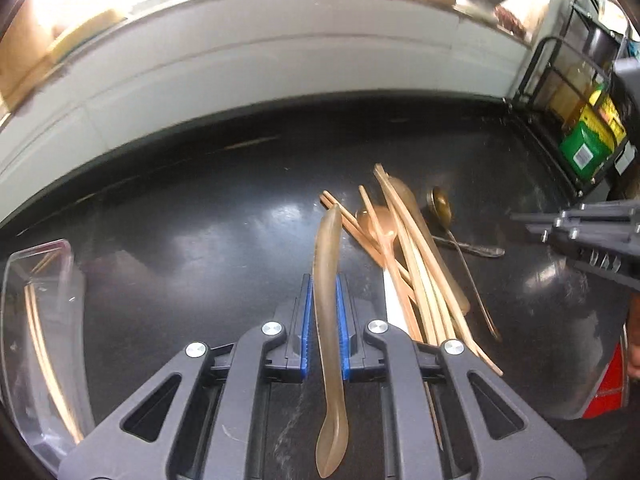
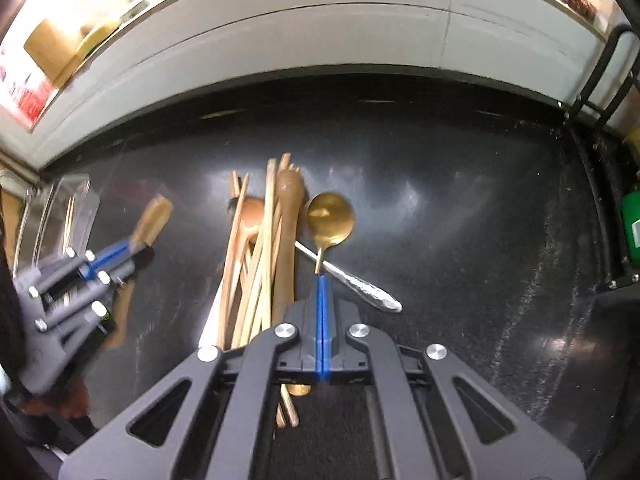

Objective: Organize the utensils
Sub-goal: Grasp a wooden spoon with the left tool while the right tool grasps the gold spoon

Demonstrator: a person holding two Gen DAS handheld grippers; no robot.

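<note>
My left gripper [image 1: 324, 280] is shut on a brown translucent spoon [image 1: 327, 264], held by its handle above the black counter; it also shows in the right wrist view [image 2: 152, 218]. My right gripper [image 2: 322, 280] is shut on the thin handle of a gold spoon [image 2: 331, 216], whose bowl points away over the counter. A pile of wooden chopsticks [image 1: 416, 272] and wooden spoons [image 2: 288, 216] lies on the counter beside both grippers. A silver utensil handle [image 2: 360, 284] lies under the gold spoon.
A clear plastic tray [image 1: 44, 320] holding chopsticks sits at the far left. A black wire rack [image 1: 568, 92] with green boxes stands at the right. A white wall ledge [image 1: 240, 68] runs behind the black counter [image 1: 200, 200].
</note>
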